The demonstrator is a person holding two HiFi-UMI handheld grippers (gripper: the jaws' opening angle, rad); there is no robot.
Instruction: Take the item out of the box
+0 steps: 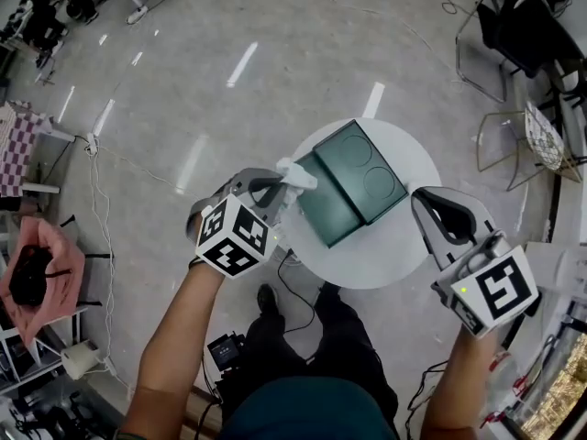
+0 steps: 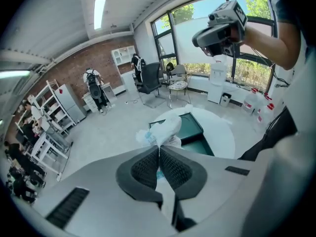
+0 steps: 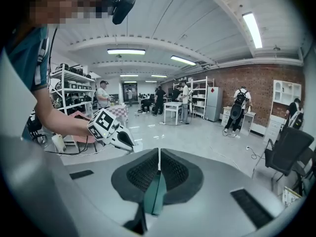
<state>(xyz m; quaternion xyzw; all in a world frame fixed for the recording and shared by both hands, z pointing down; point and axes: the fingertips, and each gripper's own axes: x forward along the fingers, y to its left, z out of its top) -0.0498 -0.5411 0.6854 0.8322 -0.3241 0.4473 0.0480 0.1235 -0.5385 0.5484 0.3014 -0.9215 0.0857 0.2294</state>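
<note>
A dark green box (image 1: 353,186) lies open on a round white table (image 1: 385,255), its lid spread beside the tray. My left gripper (image 1: 280,183) hangs over the box's left edge, shut on a crumpled white plastic bag (image 1: 295,174). In the left gripper view the bag (image 2: 165,127) sticks out past the closed pads (image 2: 145,167), well above the box (image 2: 190,127). My right gripper (image 1: 424,200) hovers at the box's right corner with its jaws together. Its own view shows the pads (image 3: 173,169) touching, with only a green sliver showing low in the gap behind them.
Wire chairs (image 1: 527,136) and a dark office chair (image 1: 523,26) stand right of the table. A pink seat with a black object (image 1: 32,273) is at far left. Cables (image 1: 101,181) trail over the grey floor. Several people and shelves (image 3: 197,98) fill the far room.
</note>
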